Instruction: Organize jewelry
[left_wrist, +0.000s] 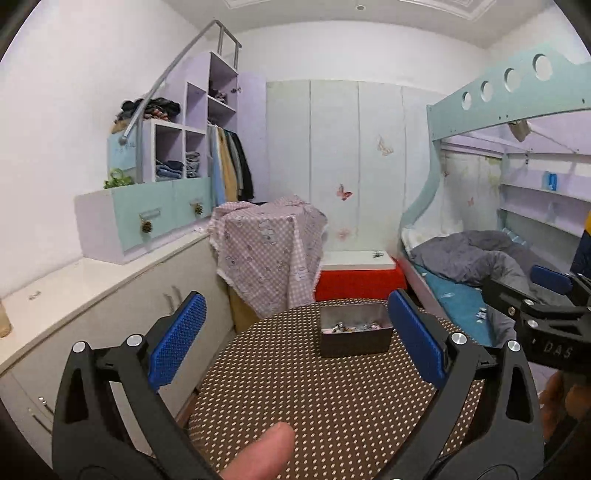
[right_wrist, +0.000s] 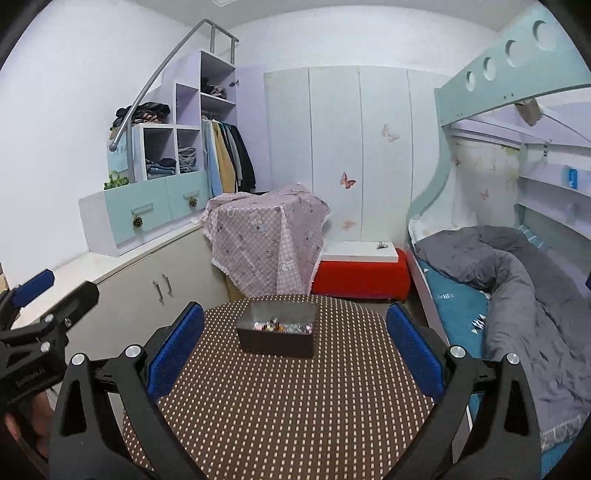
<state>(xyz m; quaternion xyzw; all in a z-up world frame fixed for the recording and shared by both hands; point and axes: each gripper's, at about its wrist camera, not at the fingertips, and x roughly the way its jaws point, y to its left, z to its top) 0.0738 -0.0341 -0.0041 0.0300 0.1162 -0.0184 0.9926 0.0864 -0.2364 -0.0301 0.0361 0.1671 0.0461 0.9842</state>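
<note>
I hold my left gripper (left_wrist: 295, 343) and right gripper (right_wrist: 295, 343) spread wide, empty, above the dotted round table (right_wrist: 295, 406); jewelry (right_wrist: 282, 326) sits in the dark box (right_wrist: 275, 345) at its far side.

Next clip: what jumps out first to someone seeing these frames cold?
Two wide-open blue-padded grippers, the left gripper and the right gripper, hover over a round brown dotted table. At its far side sits a dark box holding small jewelry pieces. Behind stands a red chest.
</note>
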